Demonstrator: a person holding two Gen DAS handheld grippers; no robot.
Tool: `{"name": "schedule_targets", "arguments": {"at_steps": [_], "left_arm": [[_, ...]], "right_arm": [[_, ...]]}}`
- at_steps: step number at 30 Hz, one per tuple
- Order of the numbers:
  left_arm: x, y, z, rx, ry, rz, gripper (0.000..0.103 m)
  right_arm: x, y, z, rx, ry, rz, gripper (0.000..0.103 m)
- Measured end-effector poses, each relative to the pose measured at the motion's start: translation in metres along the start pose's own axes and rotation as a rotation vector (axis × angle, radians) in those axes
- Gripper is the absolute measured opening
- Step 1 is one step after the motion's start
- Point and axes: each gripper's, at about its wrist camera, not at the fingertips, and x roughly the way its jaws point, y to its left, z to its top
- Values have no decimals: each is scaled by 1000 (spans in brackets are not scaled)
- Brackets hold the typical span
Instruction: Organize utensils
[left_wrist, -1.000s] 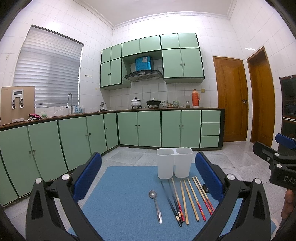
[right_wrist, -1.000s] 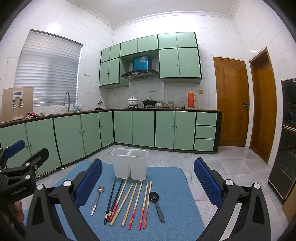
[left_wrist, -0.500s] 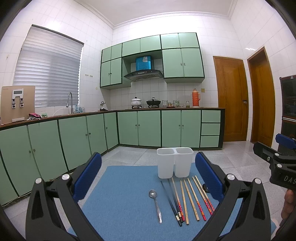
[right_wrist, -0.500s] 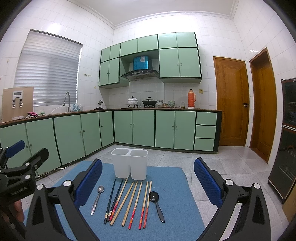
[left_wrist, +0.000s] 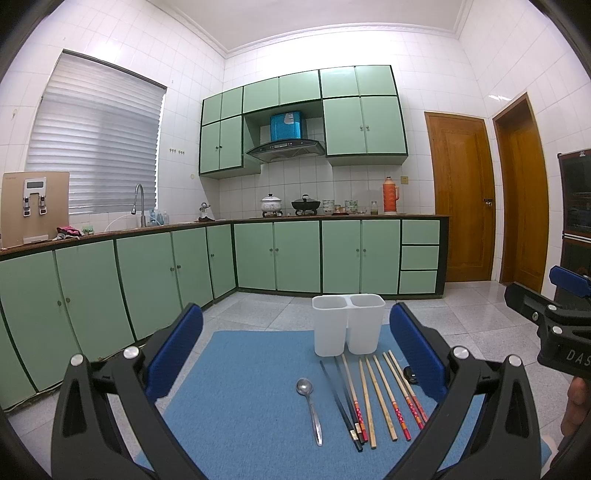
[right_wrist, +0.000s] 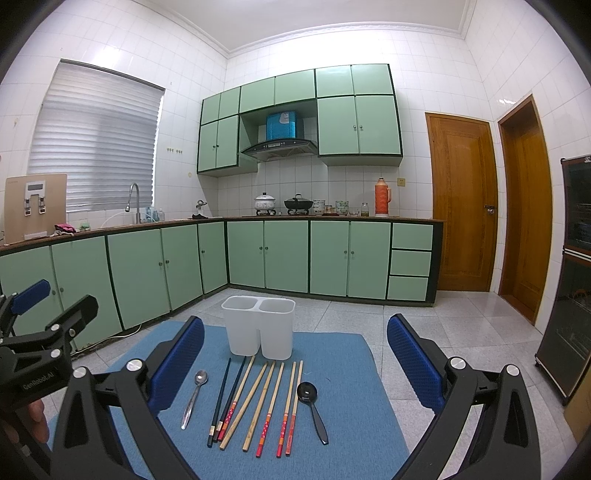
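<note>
A white two-compartment holder (left_wrist: 347, 323) (right_wrist: 258, 326) stands at the far side of a blue mat (left_wrist: 240, 398) (right_wrist: 351, 387). In front of it lie a metal spoon (left_wrist: 310, 408) (right_wrist: 194, 397), several chopsticks (left_wrist: 369, 398) (right_wrist: 258, 402) in black, wood and red-tipped pairs, and a black spoon (right_wrist: 312, 406), partly hidden in the left wrist view (left_wrist: 409, 373). My left gripper (left_wrist: 295, 354) is open and empty above the mat's near side. My right gripper (right_wrist: 295, 354) is open and empty, to the right of the left one (right_wrist: 37, 332).
The mat lies on a tiled floor (right_wrist: 461, 332). Green base cabinets (left_wrist: 277, 254) run along the left and back walls. Two wooden doors (right_wrist: 461, 199) and a dark cabinet (right_wrist: 572, 277) stand on the right.
</note>
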Motion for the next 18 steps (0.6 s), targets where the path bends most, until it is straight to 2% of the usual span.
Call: {"name": "schedule_targets", "arguments": {"at_steps": [18], "left_arm": [[0,-1,-1,1,1,2,98]], "right_arm": [[0,0,0,0,1,0,97]]}}
